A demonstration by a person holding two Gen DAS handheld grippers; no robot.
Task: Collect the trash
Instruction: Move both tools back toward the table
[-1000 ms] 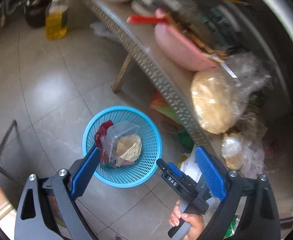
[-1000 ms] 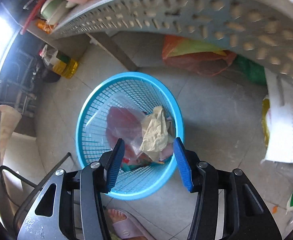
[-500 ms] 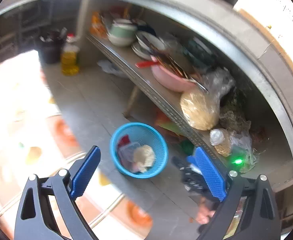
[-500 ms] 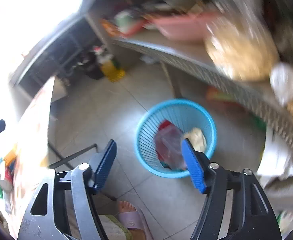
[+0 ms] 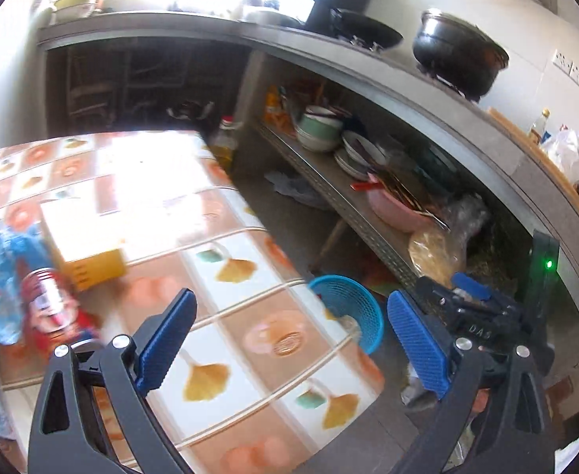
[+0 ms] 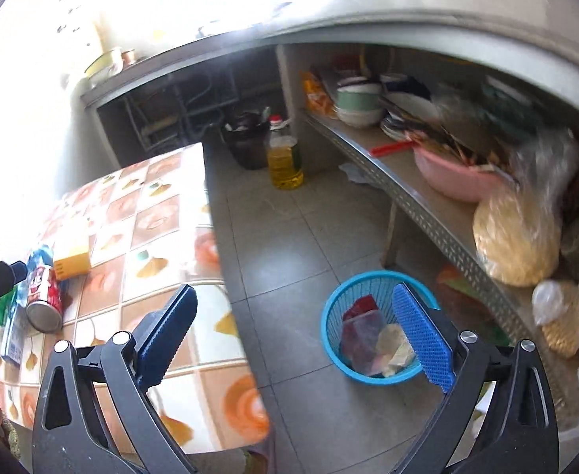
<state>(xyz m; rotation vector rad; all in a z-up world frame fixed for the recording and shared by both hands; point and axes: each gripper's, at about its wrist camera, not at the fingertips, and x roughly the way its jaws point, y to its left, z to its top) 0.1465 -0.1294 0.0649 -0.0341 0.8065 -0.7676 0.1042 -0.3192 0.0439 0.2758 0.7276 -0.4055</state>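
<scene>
"DAS" on right hand-held gripper (image 5: 453,280), other labels unreadable

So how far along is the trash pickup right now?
Done: crumpled paper and a plastic bag lie in the blue mesh basket. In hand: nothing; right gripper and left gripper are open. Left: the red drink can and yellow box on the patterned table.

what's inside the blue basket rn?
Blue basket holds a clear plastic bag over something red, plus crumpled beige paper. Anything beneath them is covered.
</scene>
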